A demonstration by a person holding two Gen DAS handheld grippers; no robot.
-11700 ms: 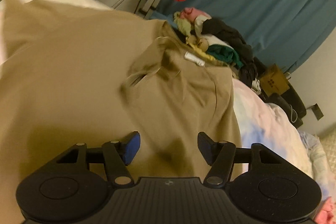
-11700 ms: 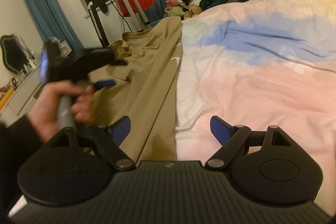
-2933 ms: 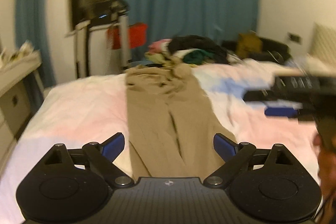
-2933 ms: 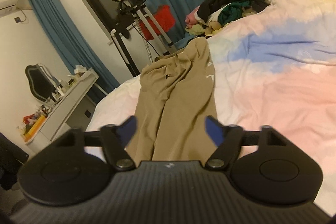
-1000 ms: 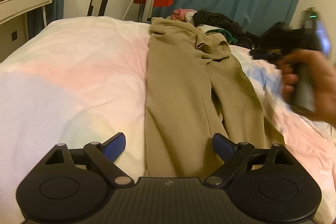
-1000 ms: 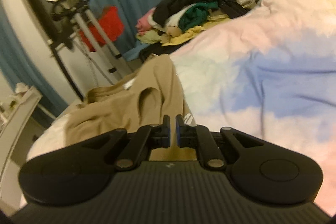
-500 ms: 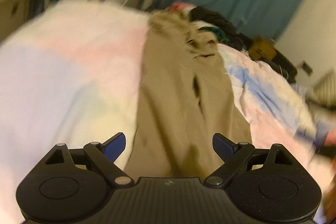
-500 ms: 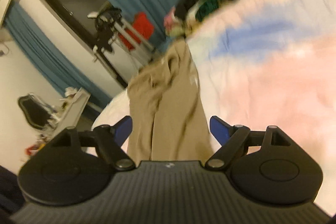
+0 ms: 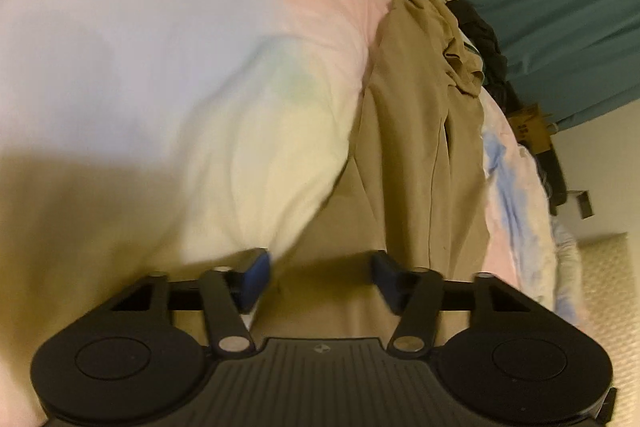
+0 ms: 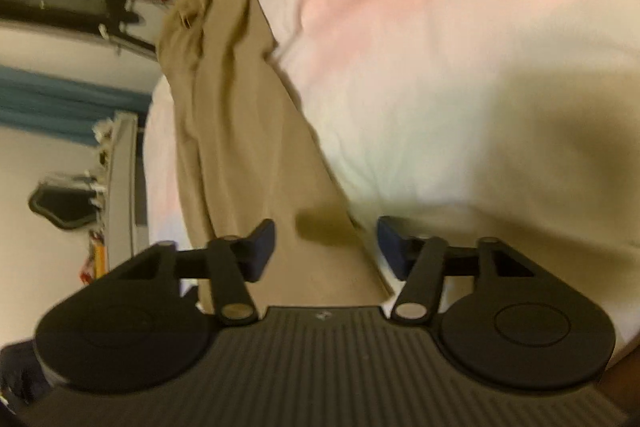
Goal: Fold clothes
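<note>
On the pastel duvet (image 9: 168,59), the tan trousers (image 9: 416,155) are laid lengthwise, and their near hem is now straddled, not yet clamped, by the lowered left gripper (image 9: 320,273) and right gripper (image 10: 326,247), both parted, whereby a lengthwise fold is judged imminent.

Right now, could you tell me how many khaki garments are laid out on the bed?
1: the khaki trousers lie lengthwise along the duvet, their near end between the open left claw and right claw. Others may sit out of view.
</note>
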